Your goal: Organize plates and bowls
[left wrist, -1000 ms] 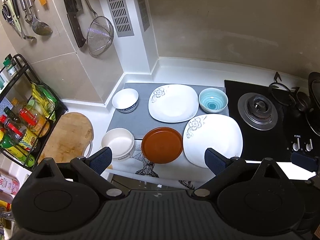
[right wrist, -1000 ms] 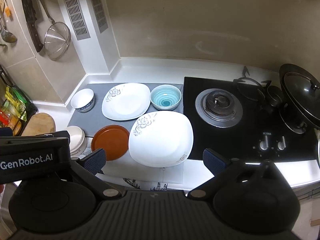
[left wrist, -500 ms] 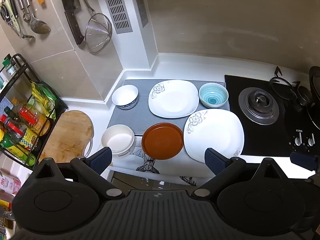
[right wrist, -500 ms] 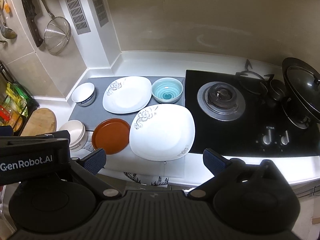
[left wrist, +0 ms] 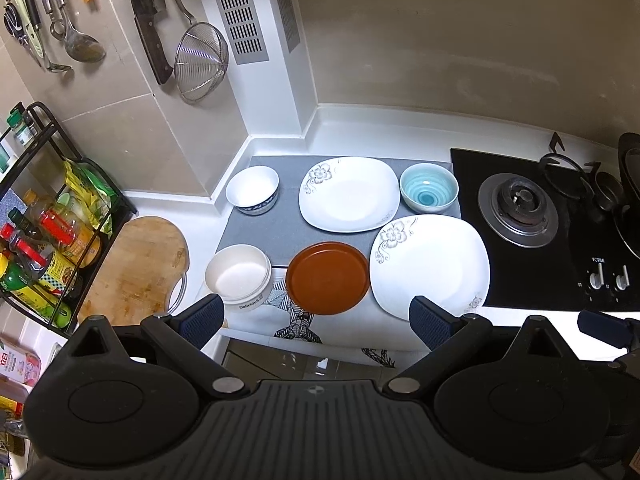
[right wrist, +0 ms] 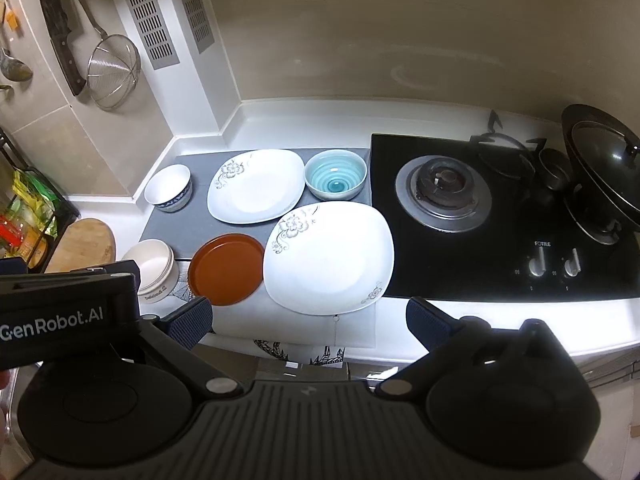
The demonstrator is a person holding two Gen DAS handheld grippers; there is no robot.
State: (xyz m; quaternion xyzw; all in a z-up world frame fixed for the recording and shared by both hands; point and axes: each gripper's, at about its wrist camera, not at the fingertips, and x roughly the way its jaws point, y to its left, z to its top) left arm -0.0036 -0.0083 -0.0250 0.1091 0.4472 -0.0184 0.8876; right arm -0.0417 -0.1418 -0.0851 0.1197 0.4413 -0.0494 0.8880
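Rack (left wrist: pixel 48 216): stood at the far left of the table, packed with bottles and packets.
Board (left wrist: pixel 136 268): round wooden one, lay flat just right of the rack.
Cream bowl (left wrist: pixel 238 276): sat at the table's front edge, printed "Delicious", just beside the brown plate.
Rimmed bowl (left wrist: pixel 252 190): white with a dark band, sat upright at the back left of the grey mat (left wrist: pixel 256 232).
Brown plate (left wrist: pixel 327 277): round, lay at the front, between the cream bowl and the near white plate, its rim touching or almost touching that plate.
Far white plate (left wrist: pixel 349 193): squarish with a flower print, lay on the mat between the rimmed bowl and the blue bowl.
Near white plate (left wrist: pixel 430 266): larger in view, same print, lay at the front, its right edge against the stove (left wrist: pixel 532 248).
Blue bowl (left wrist: pixel 429 193): spiral-patterned inside, sat behind the near white plate, by the stove's left edge.
Wok (right wrist: pixel 600 164): dark, with a lid, sat tilted on the stove's right burner.
Left hand-held gripper (left wrist: pixel 316 318): fingers spread wide, empty, hung above the table's front edge, over the cream bowl and brown plate.
Right hand-held gripper (right wrist: pixel 308 316): fingers spread wide, empty, hung above the front edge near the near white plate.
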